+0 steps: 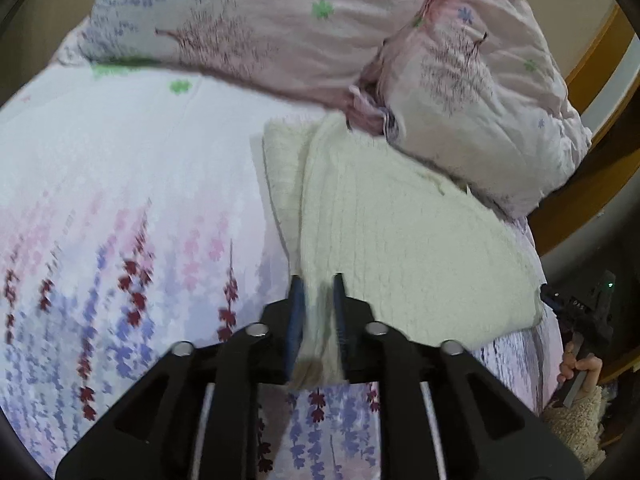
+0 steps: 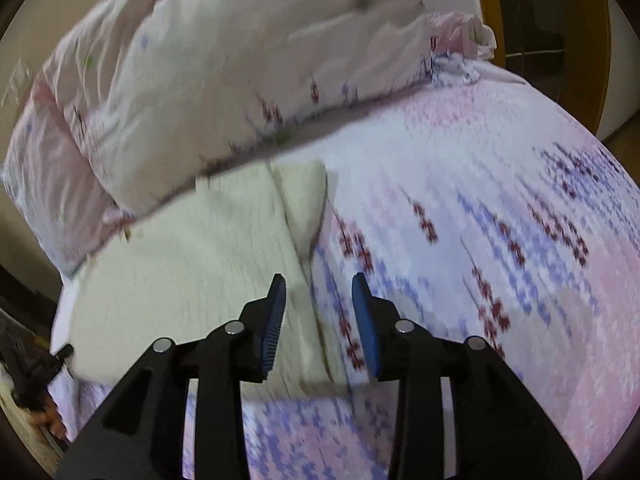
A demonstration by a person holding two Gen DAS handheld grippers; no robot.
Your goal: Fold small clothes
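Note:
A cream knitted garment (image 1: pixel 400 240) lies folded on the flowered bed sheet (image 1: pixel 120 200), its far end tucked against a pink quilt. My left gripper (image 1: pixel 318 282) sits at the garment's near edge. Its blue pads stand a little apart, and a loose strip of the cream fabric hangs between them without being squeezed. In the right wrist view the same garment (image 2: pixel 192 272) lies to the left. My right gripper (image 2: pixel 319 282) hovers open over its right edge, with nothing pinched. The right gripper (image 1: pixel 592 312) and the hand holding it also show at the left view's right edge.
A bulky pink quilt (image 1: pixel 280 20) (image 2: pixel 200 60) is heaped along the back of the bed, over the garment's far end. The bed sheet (image 2: pixel 480 220) stretches wide to the right of the garment. A wooden door frame (image 2: pixel 484 0) stands behind the bed.

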